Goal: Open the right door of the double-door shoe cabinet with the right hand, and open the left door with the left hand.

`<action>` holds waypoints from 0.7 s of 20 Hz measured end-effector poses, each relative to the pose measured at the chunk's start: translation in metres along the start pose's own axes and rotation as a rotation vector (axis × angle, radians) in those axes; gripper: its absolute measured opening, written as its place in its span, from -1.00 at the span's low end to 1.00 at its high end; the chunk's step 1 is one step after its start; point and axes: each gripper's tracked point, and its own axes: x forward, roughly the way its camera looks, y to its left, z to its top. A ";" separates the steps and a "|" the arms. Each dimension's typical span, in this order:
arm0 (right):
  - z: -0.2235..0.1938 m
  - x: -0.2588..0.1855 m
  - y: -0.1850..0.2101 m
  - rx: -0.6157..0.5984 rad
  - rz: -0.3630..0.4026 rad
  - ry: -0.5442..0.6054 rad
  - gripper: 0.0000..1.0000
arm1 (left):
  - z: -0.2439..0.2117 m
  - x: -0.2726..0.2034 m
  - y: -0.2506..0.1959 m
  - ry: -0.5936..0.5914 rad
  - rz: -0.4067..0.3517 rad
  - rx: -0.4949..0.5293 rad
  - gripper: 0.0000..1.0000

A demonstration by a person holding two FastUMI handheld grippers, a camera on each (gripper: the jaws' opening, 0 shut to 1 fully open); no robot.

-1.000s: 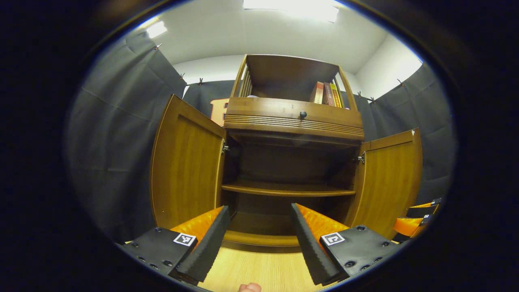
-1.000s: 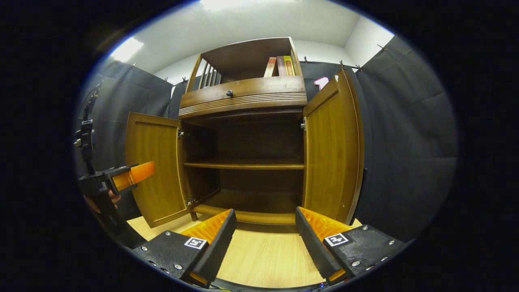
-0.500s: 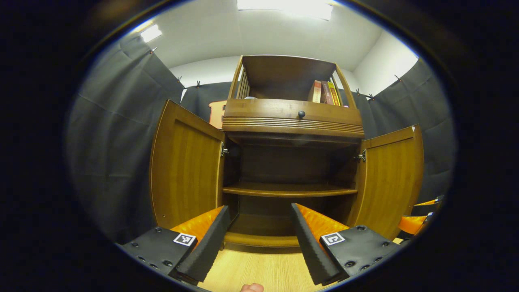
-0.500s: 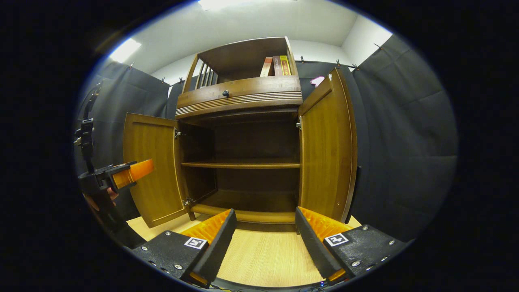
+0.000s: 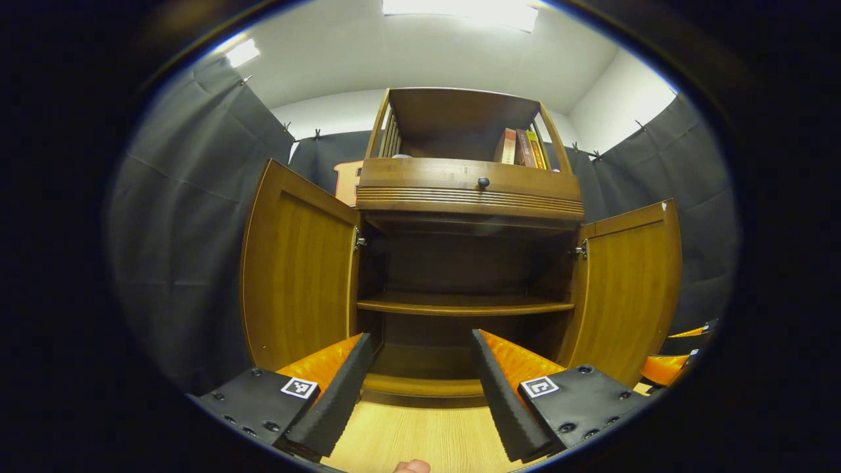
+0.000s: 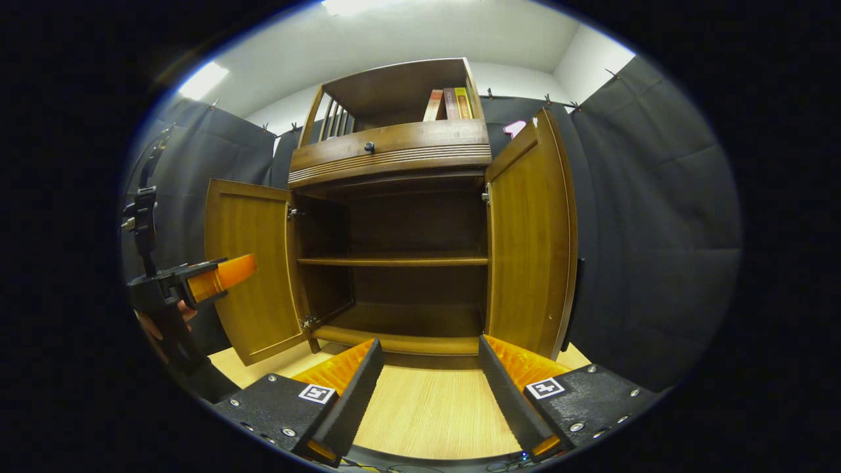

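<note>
The wooden shoe cabinet (image 5: 470, 190) stands ahead with both doors swung wide. Its left door (image 5: 299, 269) and right door (image 5: 627, 282) hang open, showing one inner shelf (image 5: 463, 304) with nothing on it. My left gripper (image 5: 417, 387) is open, held back from the cabinet with nothing between its fingers. In the right gripper view the same cabinet (image 6: 394, 154) has its left door (image 6: 253, 282) and right door (image 6: 532, 230) open. My right gripper (image 6: 430, 394) is open and holds nothing. The left gripper (image 6: 197, 282) appears at that view's left edge, in a hand.
Books (image 5: 519, 148) stand in the cabinet's top compartment above a drawer with a dark knob (image 5: 483, 182). Light wooden floor (image 6: 430, 414) runs up to the cabinet's base. Black cloth (image 5: 177, 249) hangs on both sides and behind.
Both views have shifted slightly, with the cabinet a little farther off. Doors stay open and both grippers stay open.
</note>
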 end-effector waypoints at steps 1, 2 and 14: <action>0.001 0.002 -0.002 -0.005 -0.004 -0.002 0.80 | -0.001 -0.001 0.000 0.001 0.000 0.001 0.90; 0.001 0.002 -0.004 -0.006 -0.008 -0.004 0.80 | -0.001 -0.001 0.001 -0.001 0.000 0.003 0.90; 0.004 0.010 -0.010 0.021 -0.010 -0.017 0.80 | 0.012 0.006 0.000 -0.040 0.002 0.029 0.89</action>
